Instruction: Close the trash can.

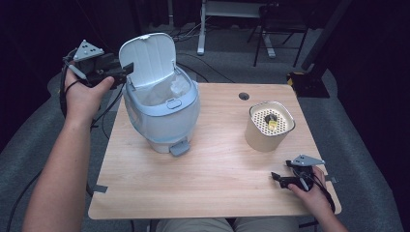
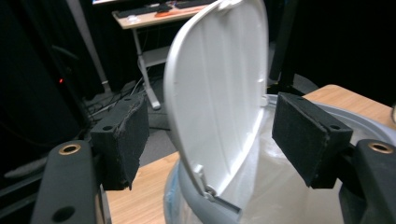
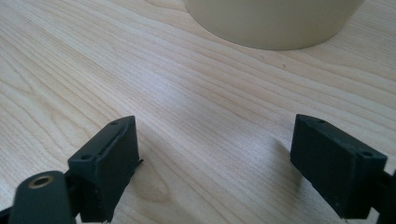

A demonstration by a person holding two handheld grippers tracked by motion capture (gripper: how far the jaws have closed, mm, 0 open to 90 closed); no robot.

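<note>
Bin at 10 o'clock on table, lid raised upright, liner inside. Left gripper just beside lid's edge, jaws wide apart astride it in the left gripper view, pads gripping nothing. Right gripper parked at 4 o'clock, jaws open on bare wood below canister. Risk: clipping lid sideways, slamming it shut or tipping bin.

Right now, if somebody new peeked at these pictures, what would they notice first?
Most likely the pale blue bin on the left part of the wooden table, its white lid standing up open and a plastic bag inside. The left tongs are open with the lid's edge between them. Over on the right stands a cream round pot with a holey top, and the right tongs rest open on the table near it.
</note>
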